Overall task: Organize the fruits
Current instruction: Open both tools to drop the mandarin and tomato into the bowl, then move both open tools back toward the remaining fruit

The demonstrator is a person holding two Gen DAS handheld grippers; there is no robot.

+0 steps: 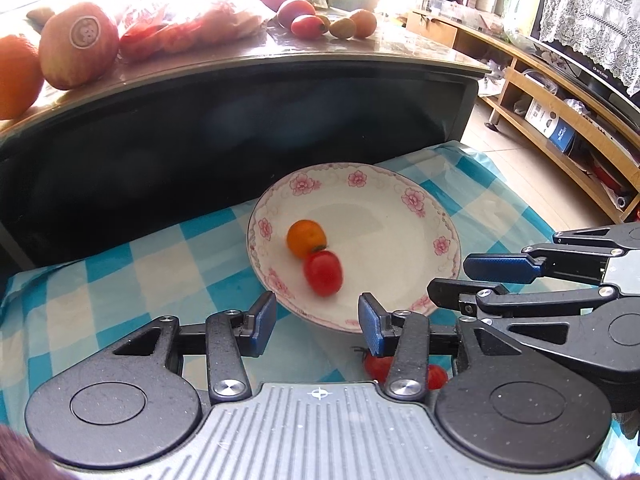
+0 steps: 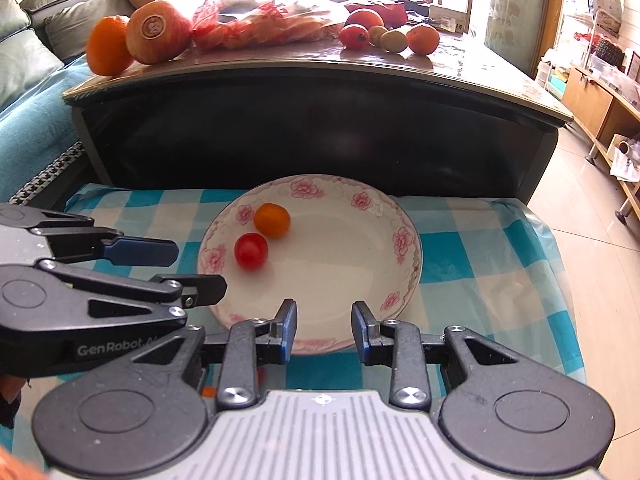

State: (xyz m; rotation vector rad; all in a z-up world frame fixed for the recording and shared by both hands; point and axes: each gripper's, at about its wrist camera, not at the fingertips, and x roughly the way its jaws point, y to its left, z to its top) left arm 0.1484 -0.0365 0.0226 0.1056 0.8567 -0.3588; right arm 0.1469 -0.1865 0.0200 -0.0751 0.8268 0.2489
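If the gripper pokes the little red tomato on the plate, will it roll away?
Probably yes. The red tomato is round and smooth, so a nudge would likely send it rolling across the glossy plate. The plate's raised rim should keep it in. It may bump the orange tomato right beside it. It looks thin-skinned, so a hard squeeze could split it.
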